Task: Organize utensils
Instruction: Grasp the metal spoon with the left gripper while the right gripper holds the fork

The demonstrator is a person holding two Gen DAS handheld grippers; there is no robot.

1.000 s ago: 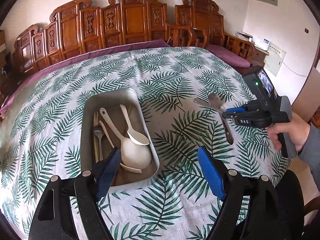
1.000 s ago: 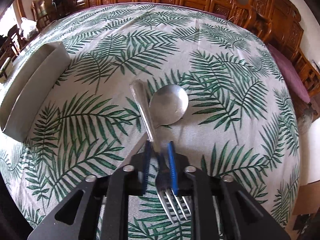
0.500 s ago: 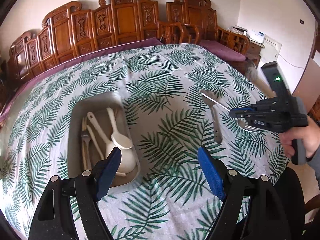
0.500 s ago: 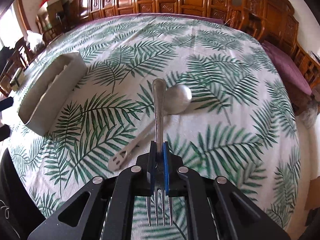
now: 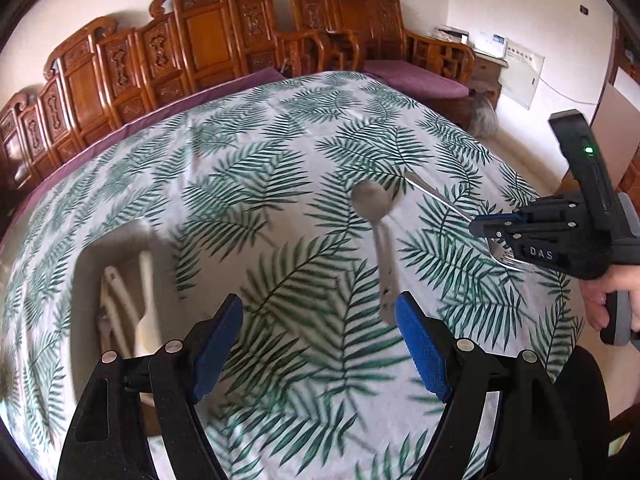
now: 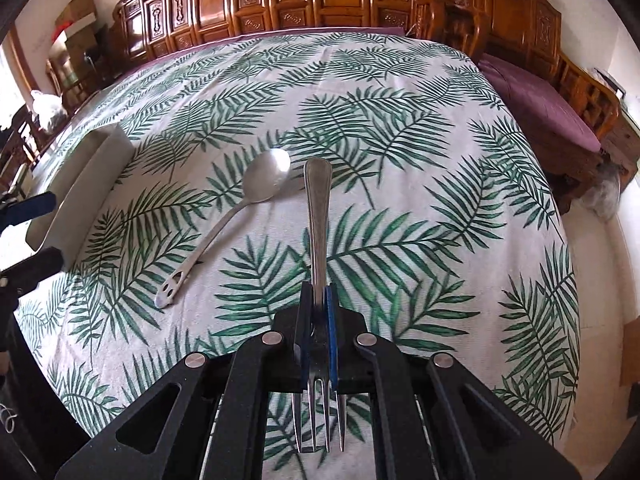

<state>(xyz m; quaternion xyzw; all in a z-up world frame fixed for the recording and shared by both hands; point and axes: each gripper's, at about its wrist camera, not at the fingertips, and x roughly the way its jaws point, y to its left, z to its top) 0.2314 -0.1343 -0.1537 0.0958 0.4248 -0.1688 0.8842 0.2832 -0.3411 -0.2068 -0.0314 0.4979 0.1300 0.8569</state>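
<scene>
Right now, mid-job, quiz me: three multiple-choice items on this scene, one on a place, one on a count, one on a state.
1. Where is the spoon?
A. in the tray
B. on the cloth, beside the tray
C. in the left gripper

2. How many tines has the fork?
A. two
B. six
C. four

3. How is the left gripper?
A. open, holding nothing
B. shut on the spoon
C. shut on the fork

Key: 1 B, the spoon lies on the cloth apart from the tray. 2 C, four tines show below the right gripper. 3 A, its jaws stand wide apart.
</scene>
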